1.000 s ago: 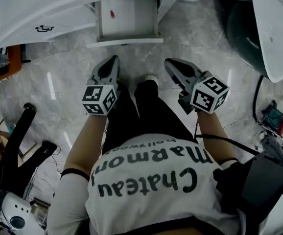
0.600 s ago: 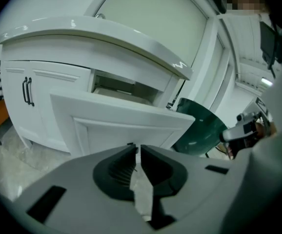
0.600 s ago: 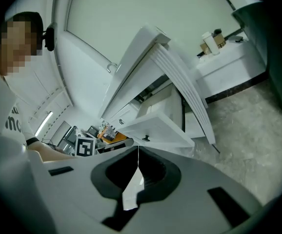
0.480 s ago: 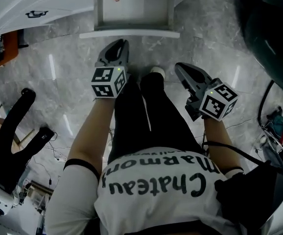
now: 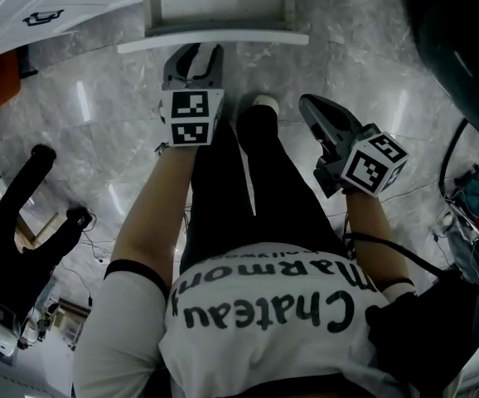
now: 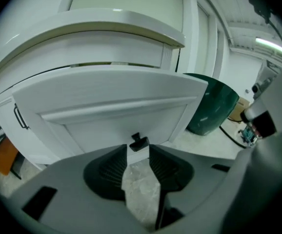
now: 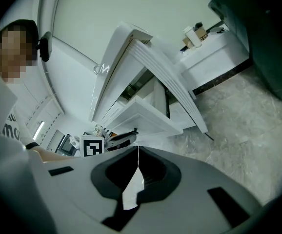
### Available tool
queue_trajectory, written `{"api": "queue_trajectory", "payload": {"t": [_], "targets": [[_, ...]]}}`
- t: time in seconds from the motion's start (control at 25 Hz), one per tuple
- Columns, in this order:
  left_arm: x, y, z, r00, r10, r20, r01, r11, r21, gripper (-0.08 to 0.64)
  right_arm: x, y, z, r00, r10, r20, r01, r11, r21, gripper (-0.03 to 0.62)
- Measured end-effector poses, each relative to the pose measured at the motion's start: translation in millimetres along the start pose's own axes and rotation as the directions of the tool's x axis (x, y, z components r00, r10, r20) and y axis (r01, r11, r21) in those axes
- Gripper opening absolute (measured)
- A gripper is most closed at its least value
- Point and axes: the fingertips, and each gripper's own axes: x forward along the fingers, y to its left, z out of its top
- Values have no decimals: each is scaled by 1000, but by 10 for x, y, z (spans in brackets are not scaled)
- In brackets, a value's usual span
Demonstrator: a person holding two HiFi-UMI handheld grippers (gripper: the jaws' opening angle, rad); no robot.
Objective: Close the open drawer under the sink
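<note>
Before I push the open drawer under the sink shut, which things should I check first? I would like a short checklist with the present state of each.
1. Drawer open: ok, it stands pulled out.
2. Left gripper free: ok, its jaws have just been opening and stand apart with nothing between them.
3. Left gripper lined up with the black knob: ok, the knob sits just ahead of the gap and seems untouched.
4. Right gripper clear of the drawer: ok, shut, empty, off to the side.
5. Nothing sticking up inside the drawer: cannot tell, only part of the inside shows.
</note>
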Motion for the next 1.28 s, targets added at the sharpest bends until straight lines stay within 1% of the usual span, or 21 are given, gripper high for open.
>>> {"api": "queue_trajectory", "payload": {"t": [0.12,0.2,0.44,0.56,0.72,0.88,1.0,1.12,1.28], "targets": [[77,-15,-31,999,22,-28,-19,997,80,120,-31,-16,1,1000,-12,8,12,1000,16,12],[113,-18,-29,999,27,-34,-23,993,113,120,-53,-40,9,1000,-22,21,21,999,25,12],[114,-27,-43,999,7,-47,-1,991,135,118,-99,-96,11,997,-47,60,43,997,65,12],[117,-37,-18,998,1,-57,7,992,129,118,-96,-83,28,995,-60,75,54,996,70,12],[137,-14,-22,997,-15,-77,23,994,104,118,-66,16,103,995,-50,88,44,997,68,12],[163,0,24,995,-19,-98,29,993,111,118,-106,21,160,994,-57,98,50,996,68,12],[186,6,29,994,-30,-110,40,995,95,118,-125,13,187,992,-66,108,59,996,63,12],[211,24,53,991,-49,-121,60,995,86,120,-99,49,194,993,-55,102,51,998,40,12],[237,33,125,990,-53,-128,66,993,100,120,-82,98,183,995,-55,86,55,998,-4,12]]}}
